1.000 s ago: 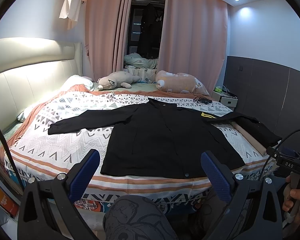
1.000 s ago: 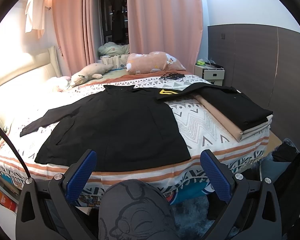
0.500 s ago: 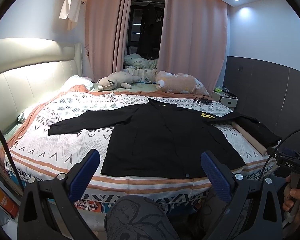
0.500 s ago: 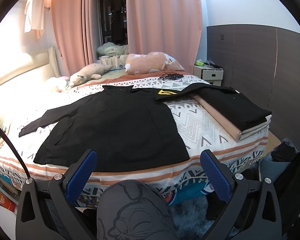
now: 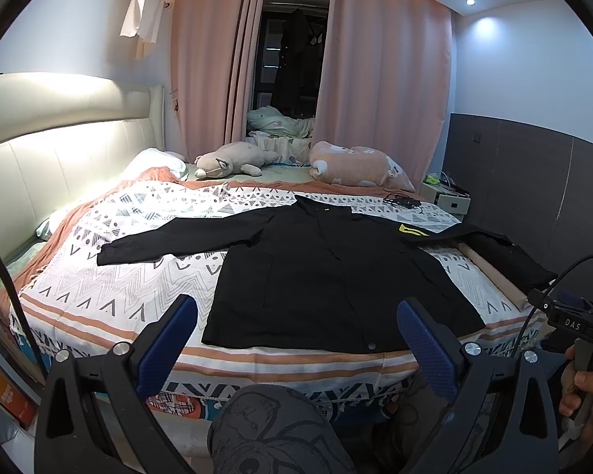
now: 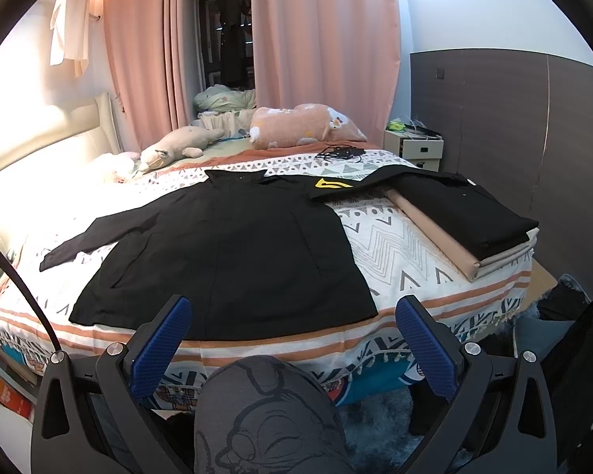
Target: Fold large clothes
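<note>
A large black long-sleeved jacket (image 5: 336, 276) is laid flat on the patterned bedspread (image 5: 118, 276), hem toward the near bed edge. Nothing folded yet, judged as pre-grasp stage. Left gripper (image 5: 296, 339) and right gripper (image 6: 292, 335) are held released, empty, short of the bed. Next, a sleeve or hem corner probably needs pinching. Right sleeve end is lost against a stack of folded black and tan cloth (image 6: 474, 229); fabric creases are hard to read.

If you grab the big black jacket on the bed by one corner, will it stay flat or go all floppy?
Probably floppy: the black jacket lies limp and flat on the bedspread, its sleeve spread thin like cloth. It likely drapes and sags from a single corner. It looks large, so it may drag rather than lift clear.
</note>
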A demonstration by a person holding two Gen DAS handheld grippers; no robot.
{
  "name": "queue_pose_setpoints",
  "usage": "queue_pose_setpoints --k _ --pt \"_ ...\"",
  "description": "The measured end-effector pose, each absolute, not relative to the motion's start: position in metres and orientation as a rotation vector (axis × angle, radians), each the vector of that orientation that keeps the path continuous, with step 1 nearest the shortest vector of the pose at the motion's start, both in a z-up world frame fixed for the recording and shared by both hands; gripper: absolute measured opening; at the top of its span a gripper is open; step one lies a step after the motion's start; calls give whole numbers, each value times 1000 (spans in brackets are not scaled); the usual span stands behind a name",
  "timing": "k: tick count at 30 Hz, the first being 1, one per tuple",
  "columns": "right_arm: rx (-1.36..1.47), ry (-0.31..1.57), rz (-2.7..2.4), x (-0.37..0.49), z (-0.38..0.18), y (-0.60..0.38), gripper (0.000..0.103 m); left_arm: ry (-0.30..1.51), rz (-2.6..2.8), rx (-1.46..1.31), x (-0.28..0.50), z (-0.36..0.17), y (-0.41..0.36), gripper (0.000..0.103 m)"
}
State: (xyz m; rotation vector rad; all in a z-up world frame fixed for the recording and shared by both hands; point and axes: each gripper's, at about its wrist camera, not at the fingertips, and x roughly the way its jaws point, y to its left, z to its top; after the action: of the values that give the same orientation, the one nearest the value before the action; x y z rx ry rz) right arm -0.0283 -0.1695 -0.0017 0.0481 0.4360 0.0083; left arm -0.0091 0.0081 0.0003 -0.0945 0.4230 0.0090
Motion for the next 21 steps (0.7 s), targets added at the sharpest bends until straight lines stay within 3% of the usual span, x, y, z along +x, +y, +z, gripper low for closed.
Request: queue_pose_setpoints --k 21 --pt "44 410 -5 -40 4 -171 103 412 -16 -104 -18 2 9 103"
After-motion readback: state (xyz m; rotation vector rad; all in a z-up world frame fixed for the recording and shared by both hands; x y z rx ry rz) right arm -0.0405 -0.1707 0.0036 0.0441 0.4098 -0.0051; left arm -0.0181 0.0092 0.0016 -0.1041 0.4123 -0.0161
